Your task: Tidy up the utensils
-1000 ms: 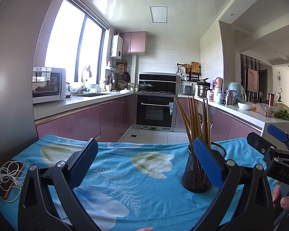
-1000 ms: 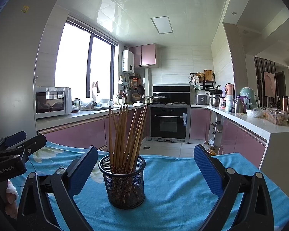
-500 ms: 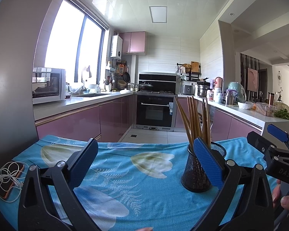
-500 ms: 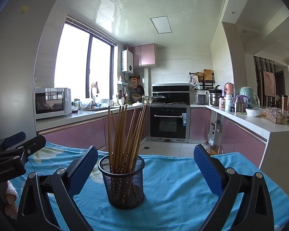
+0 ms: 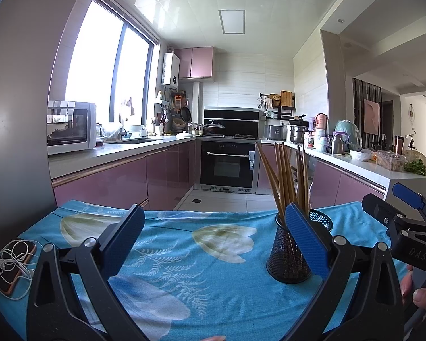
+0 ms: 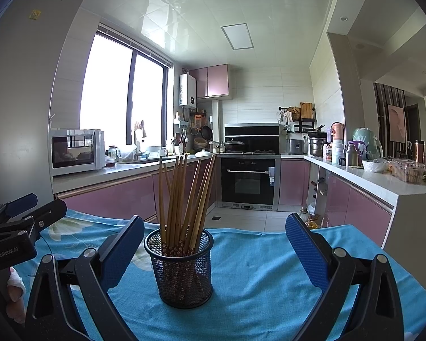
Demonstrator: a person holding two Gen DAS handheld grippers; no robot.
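Observation:
A black mesh cup (image 6: 181,270) stands upright on the blue flowered tablecloth (image 6: 258,264), holding several brown chopsticks (image 6: 181,196) that fan upward. My right gripper (image 6: 214,247) is open, the cup sitting just inside its left finger, untouched. In the left wrist view the same cup (image 5: 288,251) and chopsticks (image 5: 286,179) sit behind the right finger of my open left gripper (image 5: 213,238), which holds nothing. Each view shows the other gripper at its edge, held by a hand.
A phone with tangled white earphones (image 5: 12,264) lies at the cloth's left edge. Beyond the table's far edge is a kitchen floor, pink cabinets, an oven (image 5: 227,164) and cluttered counters (image 6: 383,167). A grey fridge wall (image 6: 16,99) rises on the left.
The right wrist view has crept slightly closer to the cup. The left gripper has stayed still, and both grippers remain open.

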